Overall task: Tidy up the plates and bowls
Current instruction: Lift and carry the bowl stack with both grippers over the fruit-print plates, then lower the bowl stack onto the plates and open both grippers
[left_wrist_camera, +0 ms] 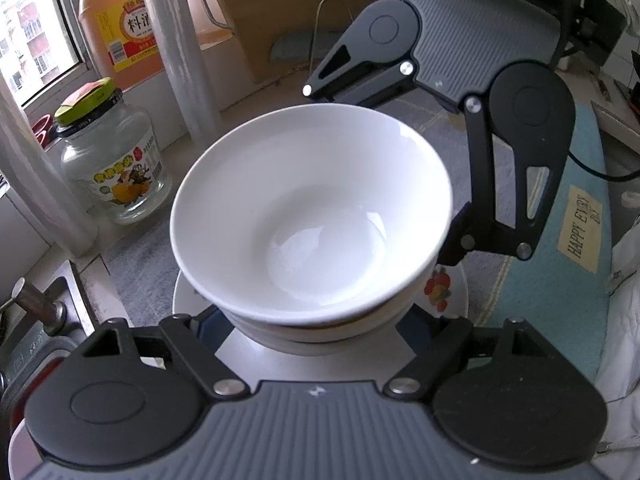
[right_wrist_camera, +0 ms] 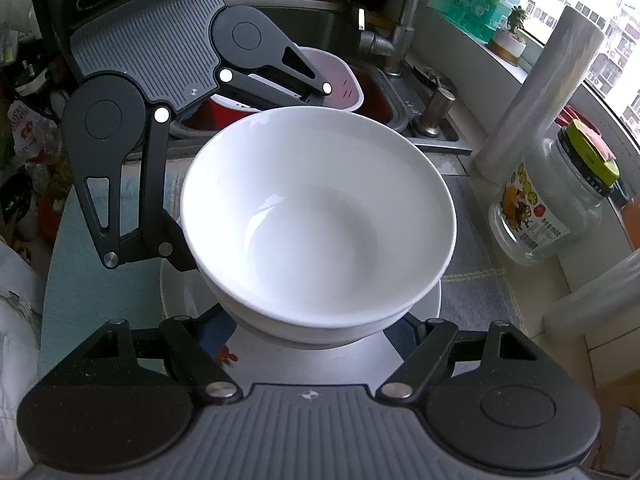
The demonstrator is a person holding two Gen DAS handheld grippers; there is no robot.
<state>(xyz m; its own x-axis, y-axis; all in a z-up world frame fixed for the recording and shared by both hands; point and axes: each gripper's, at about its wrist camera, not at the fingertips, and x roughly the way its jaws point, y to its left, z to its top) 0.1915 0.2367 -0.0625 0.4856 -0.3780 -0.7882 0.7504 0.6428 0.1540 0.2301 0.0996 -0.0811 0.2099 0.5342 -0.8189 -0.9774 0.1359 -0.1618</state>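
While jar (left_wrist_camera: 114, 160) flanks bowls (left_wrist_camera: 312, 216), sink (right_wrist_camera: 394, 108) behind.

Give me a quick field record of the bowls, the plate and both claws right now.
top bowl: white, empty, nested in a second bowl
lower bowl: white, directly above the plate; contact hidden
plate: fruit print, under the stack
left claw: fingers on either side of the lower bowl; grip hidden
right claw: comes from the opposite side, fingers flank the lower bowl; grip hidden
jar: glass, green lid, upright, apart from the stack
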